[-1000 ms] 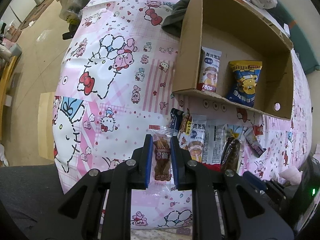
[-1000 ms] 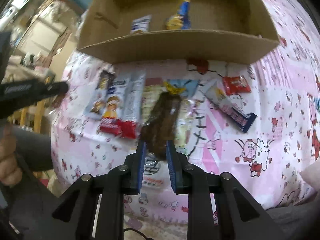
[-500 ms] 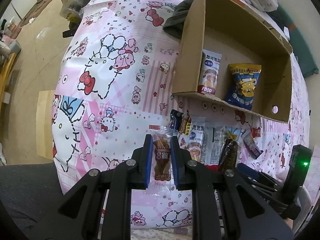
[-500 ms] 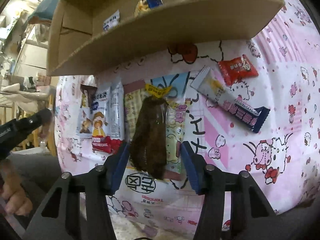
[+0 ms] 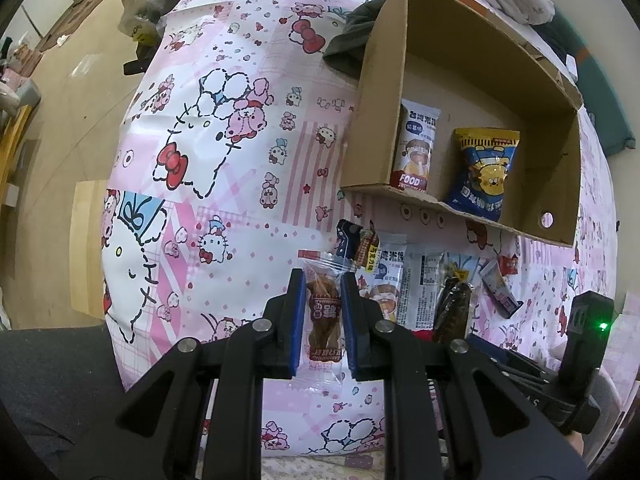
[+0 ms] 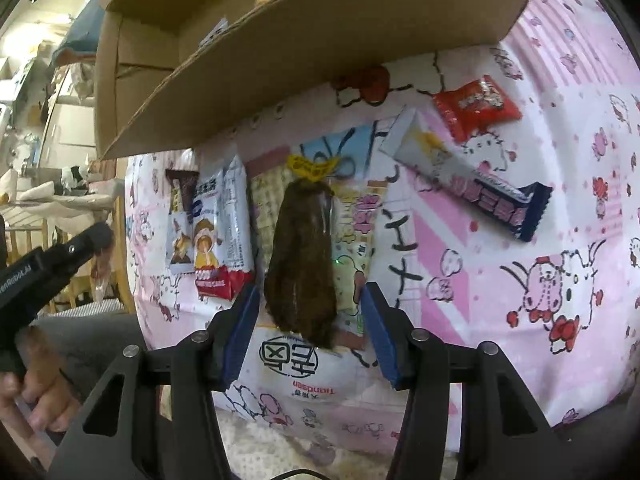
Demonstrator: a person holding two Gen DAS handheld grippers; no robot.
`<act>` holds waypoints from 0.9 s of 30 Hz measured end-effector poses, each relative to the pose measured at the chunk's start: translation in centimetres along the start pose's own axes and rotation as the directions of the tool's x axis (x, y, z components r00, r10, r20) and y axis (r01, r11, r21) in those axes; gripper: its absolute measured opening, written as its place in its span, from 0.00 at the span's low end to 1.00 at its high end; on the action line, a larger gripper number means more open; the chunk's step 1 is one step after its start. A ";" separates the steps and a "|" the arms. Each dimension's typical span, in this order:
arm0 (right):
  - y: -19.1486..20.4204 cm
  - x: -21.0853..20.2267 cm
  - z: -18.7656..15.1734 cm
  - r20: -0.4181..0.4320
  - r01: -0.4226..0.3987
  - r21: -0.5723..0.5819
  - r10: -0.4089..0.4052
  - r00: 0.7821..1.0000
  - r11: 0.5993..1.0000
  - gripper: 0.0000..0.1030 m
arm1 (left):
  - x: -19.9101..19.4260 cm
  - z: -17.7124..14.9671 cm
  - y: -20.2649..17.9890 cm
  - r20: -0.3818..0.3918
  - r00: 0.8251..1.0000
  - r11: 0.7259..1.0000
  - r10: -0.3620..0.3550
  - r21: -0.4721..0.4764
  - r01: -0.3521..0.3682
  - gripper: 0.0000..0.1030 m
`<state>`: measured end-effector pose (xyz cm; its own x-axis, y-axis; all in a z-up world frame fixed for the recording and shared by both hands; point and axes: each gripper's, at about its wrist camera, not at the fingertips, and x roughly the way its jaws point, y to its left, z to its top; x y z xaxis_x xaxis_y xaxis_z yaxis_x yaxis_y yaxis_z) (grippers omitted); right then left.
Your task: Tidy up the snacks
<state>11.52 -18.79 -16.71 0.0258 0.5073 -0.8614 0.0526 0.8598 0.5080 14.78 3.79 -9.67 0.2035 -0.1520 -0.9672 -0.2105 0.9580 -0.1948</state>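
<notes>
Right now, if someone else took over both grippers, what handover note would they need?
Left gripper: shut on a clear-wrapped brown jerky snack, held above the pink cartoon cloth.
Right gripper: open, straddling the dark brown snack with the yellow tie, which lies on the cloth.
Done: a white FOOD packet and a blue-yellow bag stand in the cardboard box.
Left: the held jerky and the loose packets beside the box.

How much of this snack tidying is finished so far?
Early days. Two packets stand in the cardboard box. The left hand-held gripper is clamped on a brown snack packet. The right hand-held gripper is open around a dark bagged snack. Several more, including a red packet, lie outside.
</notes>
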 end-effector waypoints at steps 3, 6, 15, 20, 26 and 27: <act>0.5 0.1 0.0 0.014 -0.011 -0.004 0.011 1.000 1.000 0.54 | 0.0 0.0 0.0 0.000 1.000 1.000 0.000 0.000 0.000 0.14; 0.1 -0.3 -0.2 0.007 -0.050 0.009 0.050 0.999 0.999 0.54 | 0.0 0.0 -0.1 -0.001 1.000 1.000 0.002 -0.001 -0.002 0.14; 0.6 -0.2 0.1 -0.001 -0.214 0.036 0.214 0.977 0.976 0.54 | 0.0 0.1 0.1 0.003 1.000 1.000 0.007 -0.006 -0.007 0.14; 1.6 0.7 -0.1 -0.028 -0.188 0.001 0.188 0.982 0.982 0.54 | 0.0 0.1 0.2 0.005 1.000 1.000 0.009 -0.008 -0.009 0.14; 3.0 1.7 0.0 -0.018 -0.179 -0.022 0.178 0.984 0.984 0.54 | -0.2 0.1 0.2 0.009 1.000 1.000 0.010 -0.007 -0.010 0.14; 2.7 2.6 -0.1 -0.038 -0.170 -0.001 0.170 0.985 0.985 0.54 | -0.2 0.1 0.2 0.010 1.000 1.000 0.011 -0.007 -0.011 0.14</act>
<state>11.58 -15.17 -17.62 -0.0032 0.6481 -0.7616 0.0465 0.7608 0.6473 14.79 4.07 -9.54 0.2104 -0.1390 -0.9677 -0.2199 0.9578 -0.1854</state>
